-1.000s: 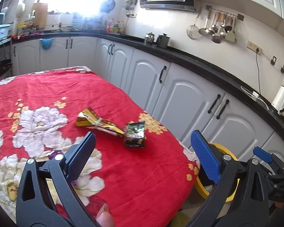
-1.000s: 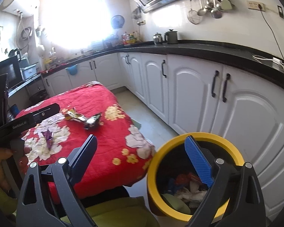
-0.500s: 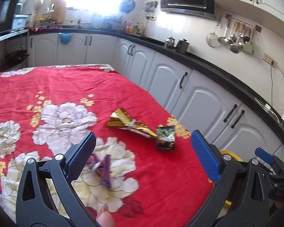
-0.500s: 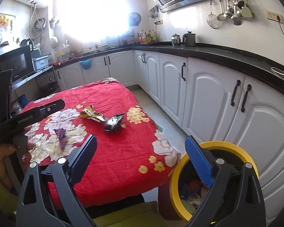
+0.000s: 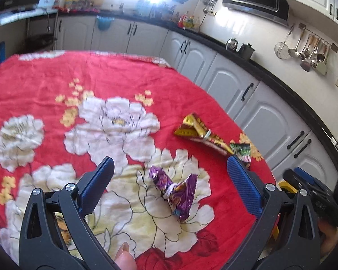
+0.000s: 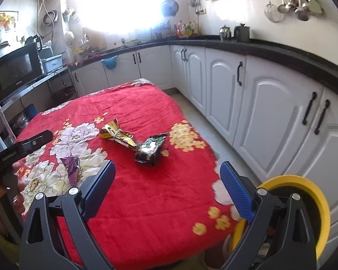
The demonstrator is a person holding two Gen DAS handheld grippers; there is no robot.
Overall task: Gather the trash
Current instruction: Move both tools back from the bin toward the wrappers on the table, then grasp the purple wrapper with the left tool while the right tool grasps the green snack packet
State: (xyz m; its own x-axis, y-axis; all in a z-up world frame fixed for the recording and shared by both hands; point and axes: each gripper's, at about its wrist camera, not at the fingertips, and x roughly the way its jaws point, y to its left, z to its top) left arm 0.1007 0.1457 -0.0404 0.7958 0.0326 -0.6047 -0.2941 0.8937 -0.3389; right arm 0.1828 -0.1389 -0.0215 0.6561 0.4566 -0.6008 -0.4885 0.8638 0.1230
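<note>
left tool [image 5: 170, 175] wide | right tool [image 6: 167, 177] wide | yellow bin [image 6: 322, 202] half-hidden, contents unclear

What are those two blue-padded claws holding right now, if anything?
Nothing. The left gripper is open, framing the crumpled purple foil wrapper on the red floral tablecloth without touching it. The right gripper is open and empty above the cloth.

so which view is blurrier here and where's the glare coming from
Left wrist view: motion blur smears the tablecloth flowers, though the purple wrapper reads fairly well. Right wrist view: sharper, but the window blows out white. Both bend the cabinets with fisheye distortion.
</note>
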